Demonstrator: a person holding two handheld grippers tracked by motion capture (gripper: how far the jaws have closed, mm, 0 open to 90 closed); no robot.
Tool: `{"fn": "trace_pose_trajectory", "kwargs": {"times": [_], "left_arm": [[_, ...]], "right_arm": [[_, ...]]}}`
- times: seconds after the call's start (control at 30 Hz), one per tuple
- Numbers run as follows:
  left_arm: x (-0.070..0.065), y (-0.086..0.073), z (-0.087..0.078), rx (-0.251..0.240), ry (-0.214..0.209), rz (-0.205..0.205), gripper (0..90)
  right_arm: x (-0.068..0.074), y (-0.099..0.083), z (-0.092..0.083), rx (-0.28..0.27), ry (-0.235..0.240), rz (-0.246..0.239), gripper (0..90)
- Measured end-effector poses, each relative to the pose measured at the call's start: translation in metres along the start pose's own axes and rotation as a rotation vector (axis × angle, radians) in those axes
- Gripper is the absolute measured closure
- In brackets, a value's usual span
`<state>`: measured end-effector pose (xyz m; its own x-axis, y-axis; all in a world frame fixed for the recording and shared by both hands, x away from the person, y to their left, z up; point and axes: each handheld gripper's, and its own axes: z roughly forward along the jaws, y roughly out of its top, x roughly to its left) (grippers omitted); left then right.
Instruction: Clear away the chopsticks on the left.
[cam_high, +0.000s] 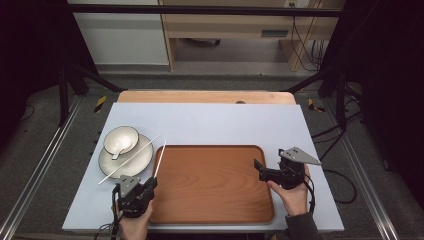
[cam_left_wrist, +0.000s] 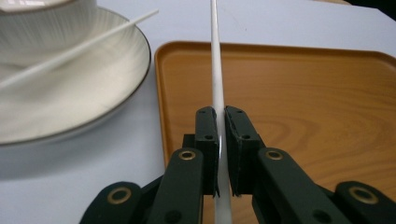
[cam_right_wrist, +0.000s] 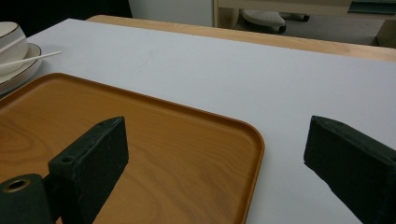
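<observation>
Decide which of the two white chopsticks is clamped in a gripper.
The chopstick over the tray's left edge: the left gripper is shut on it. The other chopstick lies free across the plate.

A test room, like a lab: black metal frame (cam_high: 65, 95) around the table (cam_high: 210, 122) (loose cables (cam_high: 305, 45) behind).

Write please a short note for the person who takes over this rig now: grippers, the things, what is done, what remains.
Left gripper: shut on one white chopstick, over the tray's left edge.
Right gripper: open, holds nothing, at the tray's right edge.
Second chopstick lies across the plate; the bowl with a spoon stands on that plate, left of the wooden tray.
Done: one chopstick gripped. The tray carries nothing yet.
Left, probably: lay this chopstick in the tray, then the rest.
</observation>
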<state>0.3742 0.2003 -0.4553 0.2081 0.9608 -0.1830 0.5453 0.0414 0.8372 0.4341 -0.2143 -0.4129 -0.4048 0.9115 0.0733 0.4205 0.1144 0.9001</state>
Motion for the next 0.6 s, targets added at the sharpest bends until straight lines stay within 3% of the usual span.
{"fn": "trace_pose_trajectory", "kwargs": {"times": [0.23,0.43,0.6], "left_arm": [[-0.001,-0.009,0.008,0.004,0.028,-0.043,84.1],[-0.004,-0.012,0.017,0.016,0.045,-0.049,84.1],[-0.004,-0.014,0.025,0.054,0.063,-0.043,84.0]], "right_arm": [[0.002,0.000,0.001,0.005,0.006,-0.009,6.6],[0.003,-0.001,0.003,0.013,0.010,-0.011,6.6],[0.002,-0.001,0.003,0.016,0.007,-0.011,6.6]]}}
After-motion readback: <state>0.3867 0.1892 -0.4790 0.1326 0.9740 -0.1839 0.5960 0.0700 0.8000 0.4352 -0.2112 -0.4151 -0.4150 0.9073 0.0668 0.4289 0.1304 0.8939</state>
